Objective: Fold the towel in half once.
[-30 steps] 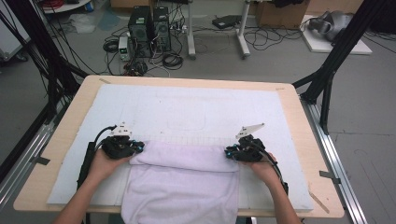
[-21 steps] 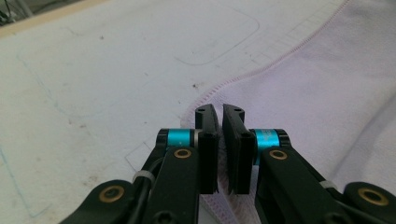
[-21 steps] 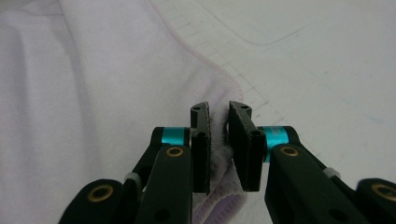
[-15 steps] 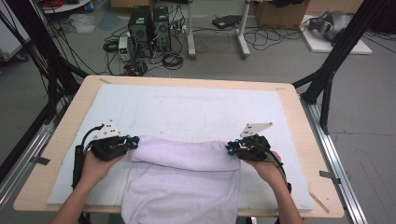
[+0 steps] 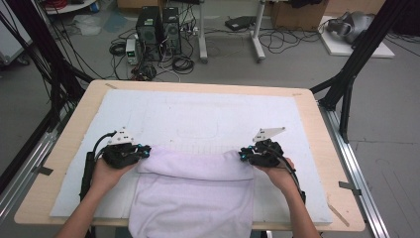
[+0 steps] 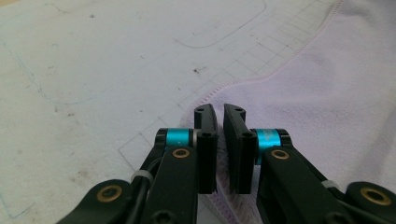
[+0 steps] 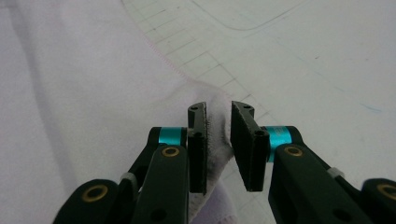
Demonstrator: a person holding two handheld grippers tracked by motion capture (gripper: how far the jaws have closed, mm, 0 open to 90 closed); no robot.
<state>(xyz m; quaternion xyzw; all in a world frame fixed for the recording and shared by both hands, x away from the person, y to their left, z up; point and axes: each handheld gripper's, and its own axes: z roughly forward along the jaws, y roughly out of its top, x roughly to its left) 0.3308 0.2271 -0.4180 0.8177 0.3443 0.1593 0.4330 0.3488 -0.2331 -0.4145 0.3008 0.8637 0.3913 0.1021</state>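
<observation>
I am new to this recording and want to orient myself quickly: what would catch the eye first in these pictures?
First comes the pale lilac towel, folded over at the near middle of the white mat and hanging off the table's front edge. The left gripper and the right gripper sit at the two ends of its fold, jaws nearly closed with towel corners between them. Behind the table, computer towers stand on the floor among cables.

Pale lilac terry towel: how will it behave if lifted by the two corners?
The pale lilac terry towel is probably floppy: it already drapes over the table's near edge and bunches into a fold across the top. Likely light, and not slippery, since its looped pile is visible between the right hand-held gripper jaws.
</observation>
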